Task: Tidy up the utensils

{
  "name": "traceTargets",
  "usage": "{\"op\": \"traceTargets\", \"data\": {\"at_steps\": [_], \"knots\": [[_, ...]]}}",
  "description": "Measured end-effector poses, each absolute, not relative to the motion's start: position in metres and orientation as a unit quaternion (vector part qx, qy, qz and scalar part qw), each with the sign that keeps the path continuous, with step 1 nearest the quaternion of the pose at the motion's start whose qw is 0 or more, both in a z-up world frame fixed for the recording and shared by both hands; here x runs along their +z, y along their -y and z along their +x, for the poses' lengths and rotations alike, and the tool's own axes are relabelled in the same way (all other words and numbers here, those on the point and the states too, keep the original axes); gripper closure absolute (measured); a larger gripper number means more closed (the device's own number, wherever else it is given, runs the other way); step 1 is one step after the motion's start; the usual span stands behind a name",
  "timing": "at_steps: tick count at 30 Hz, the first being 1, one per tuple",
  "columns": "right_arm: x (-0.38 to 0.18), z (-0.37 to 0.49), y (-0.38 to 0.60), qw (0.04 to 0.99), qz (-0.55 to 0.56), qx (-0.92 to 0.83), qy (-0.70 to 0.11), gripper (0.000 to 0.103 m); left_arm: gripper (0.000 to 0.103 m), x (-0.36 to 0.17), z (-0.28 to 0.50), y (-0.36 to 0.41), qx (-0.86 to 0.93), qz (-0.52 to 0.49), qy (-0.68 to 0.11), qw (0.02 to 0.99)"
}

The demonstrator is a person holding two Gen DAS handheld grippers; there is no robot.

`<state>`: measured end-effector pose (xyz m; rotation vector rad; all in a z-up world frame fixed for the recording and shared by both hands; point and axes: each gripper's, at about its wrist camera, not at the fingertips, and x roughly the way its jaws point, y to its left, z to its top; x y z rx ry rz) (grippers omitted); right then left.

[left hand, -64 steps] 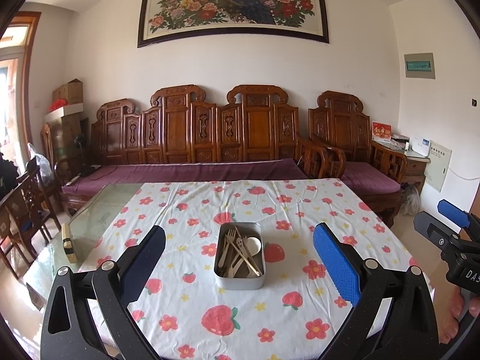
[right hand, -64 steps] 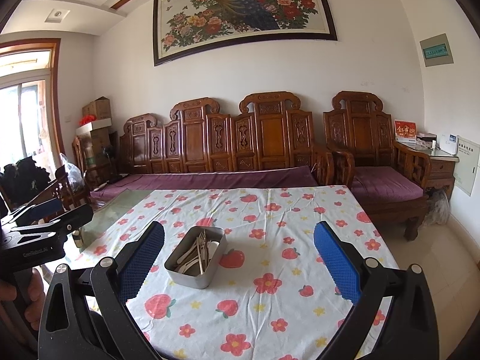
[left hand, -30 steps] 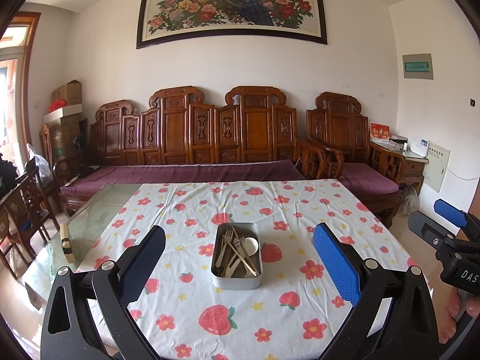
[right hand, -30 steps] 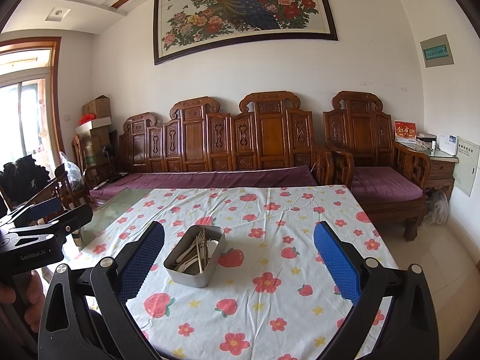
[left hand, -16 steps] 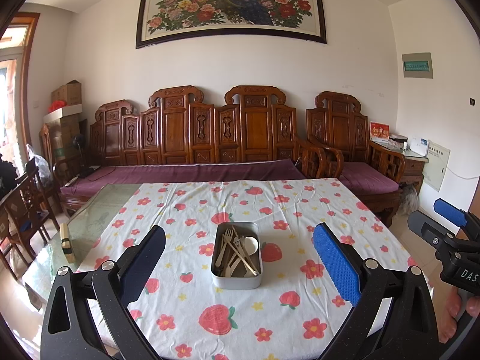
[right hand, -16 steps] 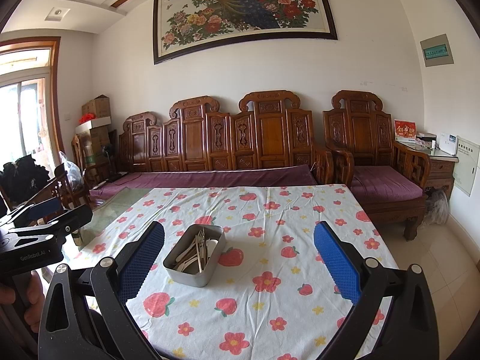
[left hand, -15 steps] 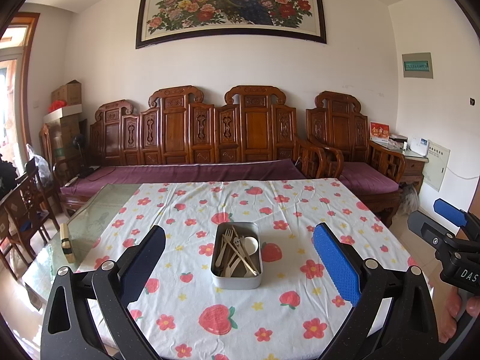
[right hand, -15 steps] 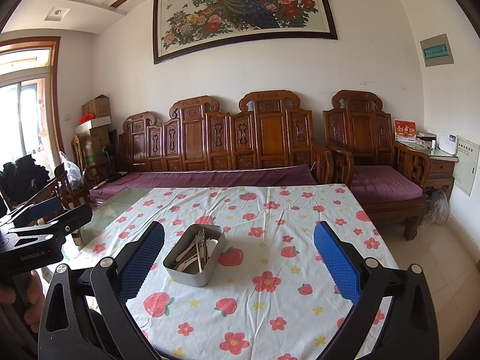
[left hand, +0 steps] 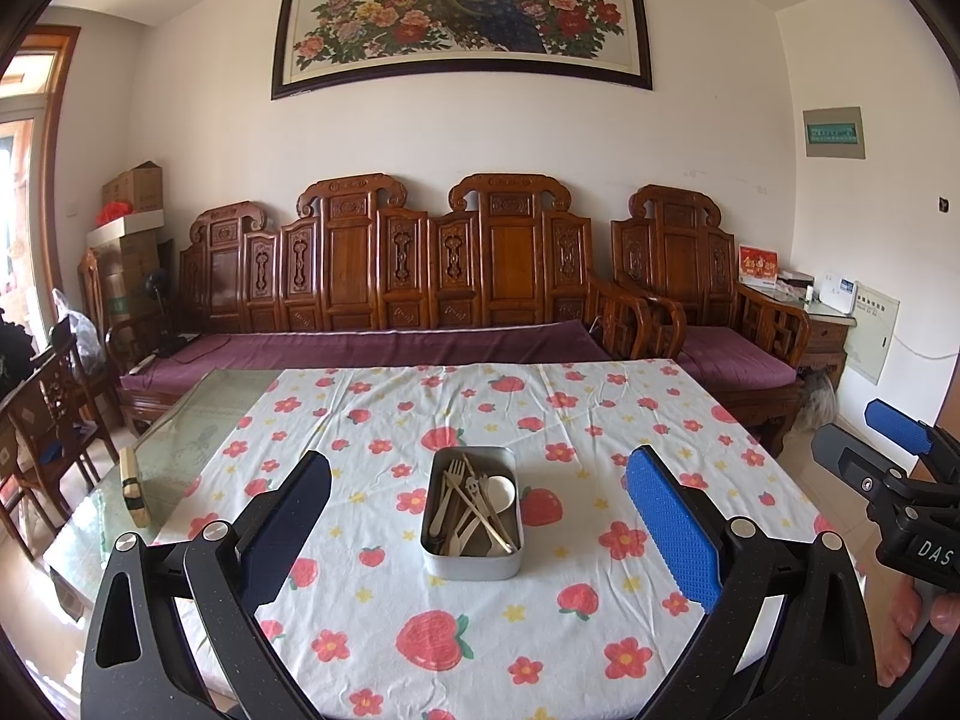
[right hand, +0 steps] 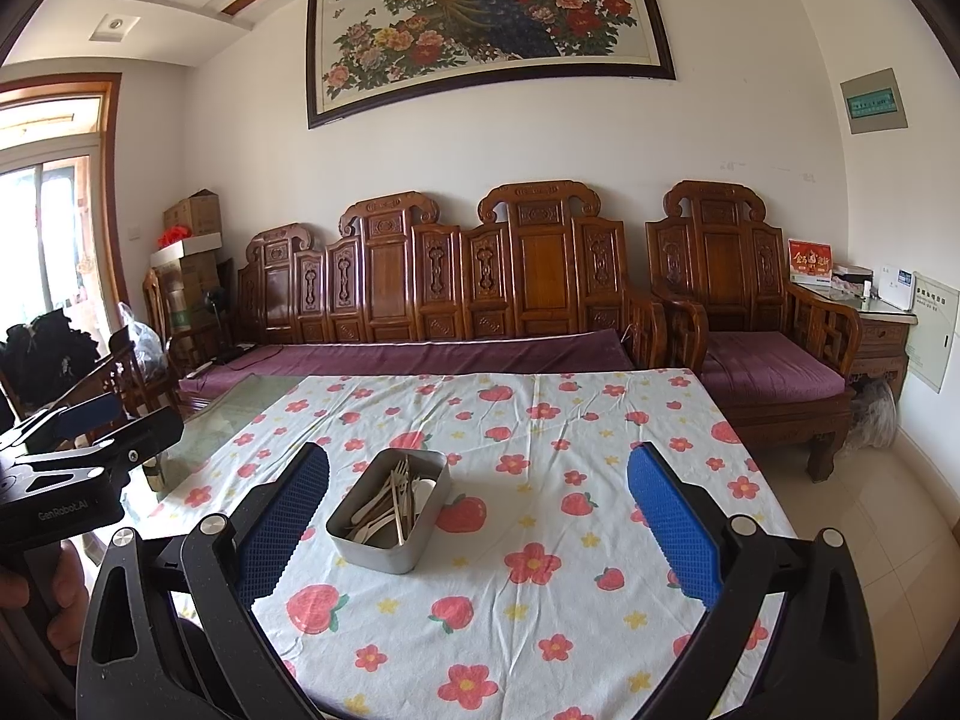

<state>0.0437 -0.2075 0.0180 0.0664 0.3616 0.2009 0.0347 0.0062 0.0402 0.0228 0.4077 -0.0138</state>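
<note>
Holding both claws back from the metal tin, I am keeping the left claw and the right claw spread wide with nothing between their pads. The tin is sitting on the flowered cloth of the worktop, and the utensils, pale forks and a spoon, are lying crossed inside it. I am judging the tangle risky: pinching one handle could drag its neighbours out, or slide the light tin across the cloth.
</note>
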Motion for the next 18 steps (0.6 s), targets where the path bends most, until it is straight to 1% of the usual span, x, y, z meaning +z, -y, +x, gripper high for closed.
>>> {"op": "traceTargets", "data": {"at_steps": [18], "knots": [[0.0179,0.0437,0.2076,0.978,0.034,0.099,-0.180,0.003,0.008,0.0418,0.0339,-0.0022,-0.008,0.012,-0.203,0.979]]}}
